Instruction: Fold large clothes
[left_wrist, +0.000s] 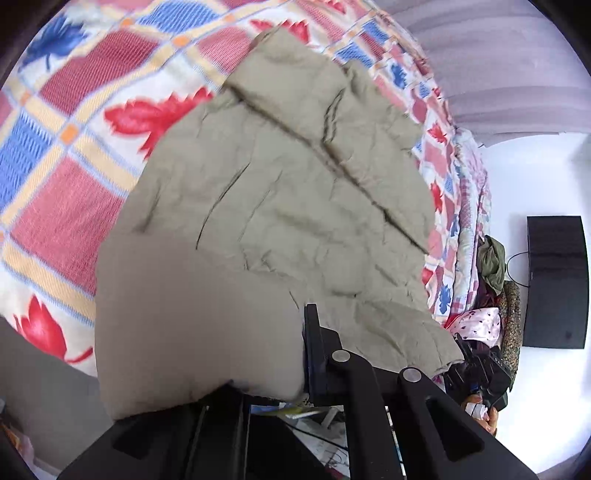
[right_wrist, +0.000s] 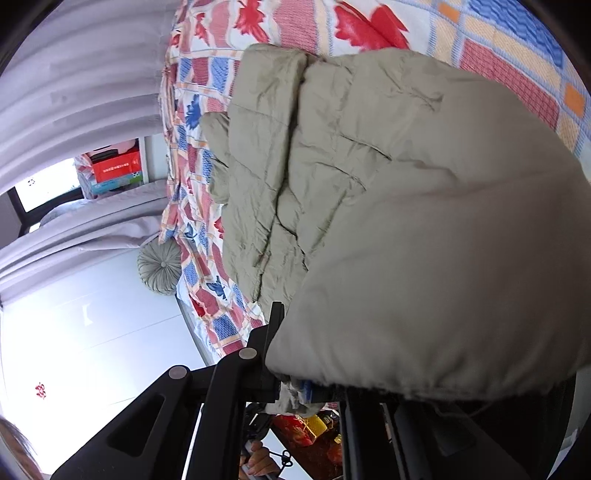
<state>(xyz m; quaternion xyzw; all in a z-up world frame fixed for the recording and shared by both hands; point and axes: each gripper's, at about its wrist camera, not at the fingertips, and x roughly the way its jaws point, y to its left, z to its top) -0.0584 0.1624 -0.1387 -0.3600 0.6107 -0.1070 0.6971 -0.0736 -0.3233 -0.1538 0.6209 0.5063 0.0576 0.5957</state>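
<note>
Padded khaki jacket (left_wrist: 280, 192) lies across the bed, on the bedspread (left_wrist: 62, 147) — checked pattern, red and blue leaves. The near hem is lifted off the bed and bunched up close to both cameras.

Left gripper (left_wrist: 295, 373): jaws pressed onto a fold of the jacket's near edge; fabric drapes over the left finger and hides it, only the right finger shows. The far part of the jacket still rests flat on the bedspread, with a long seam running diagonally across it.

Right gripper (right_wrist: 295, 373): pinching the jacket hem likewise — the gathered, elasticated edge hangs over the right finger, while the left finger stands clear beside the cloth. From this view the jacket (right_wrist: 369, 184) is folded on itself, one quilted layer over another.

Surroundings: grey curtain (right_wrist: 74, 92) beyond the bed edge, round pleated cushion (right_wrist: 159, 263) against the bed, dark flat panel (left_wrist: 556, 282) on the white wall, heap of clothes (left_wrist: 491, 295) at the bed's far side.
</note>
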